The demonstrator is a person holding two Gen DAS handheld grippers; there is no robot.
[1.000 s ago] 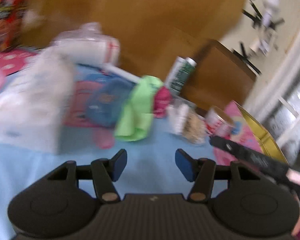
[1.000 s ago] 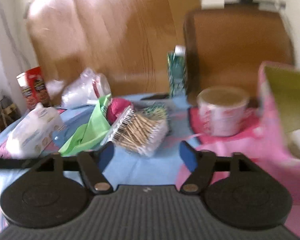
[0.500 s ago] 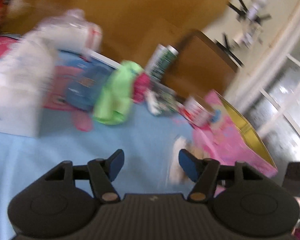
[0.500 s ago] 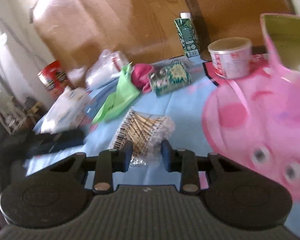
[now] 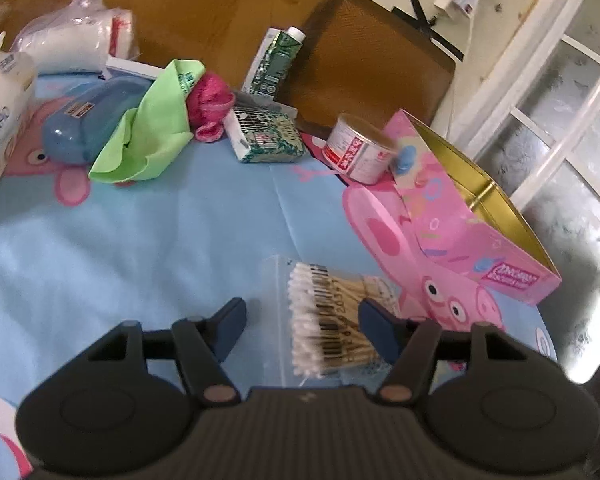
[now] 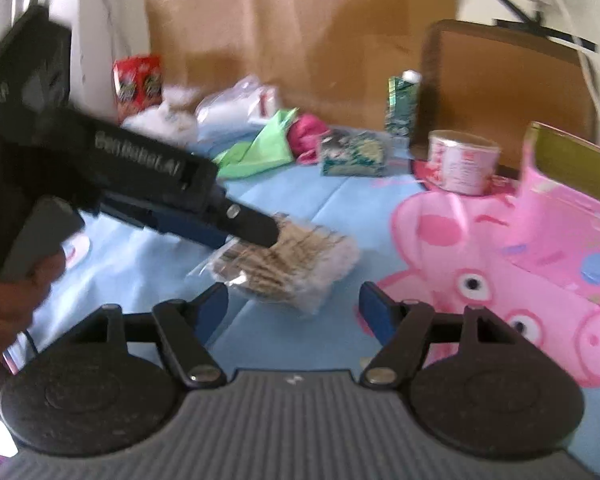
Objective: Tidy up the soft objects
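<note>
A clear bag of cotton swabs (image 5: 332, 320) lies on the blue tablecloth (image 5: 140, 248), between the open jaws of my left gripper (image 5: 302, 320). In the right wrist view the bag (image 6: 284, 264) lies just ahead of my open, empty right gripper (image 6: 294, 306), and the left gripper (image 6: 236, 228) reaches over it from the left. A pink box (image 5: 472, 216) with a gold inside stands open to the right. A green cloth (image 5: 148, 140), a pink fabric ball (image 5: 210, 100) and white packs (image 5: 72, 40) lie at the back.
A blue case (image 5: 88, 120), a green carton (image 5: 276, 60), a tissue pack (image 5: 264, 136) and a round tub (image 5: 360, 148) stand at the back. A brown chair (image 5: 372, 60) is behind the table. A red pack (image 6: 138, 80) stands far left.
My right gripper was shut on the swab bag, let it go and opened. My left gripper moved right and down until its open jaws straddle the bag.
</note>
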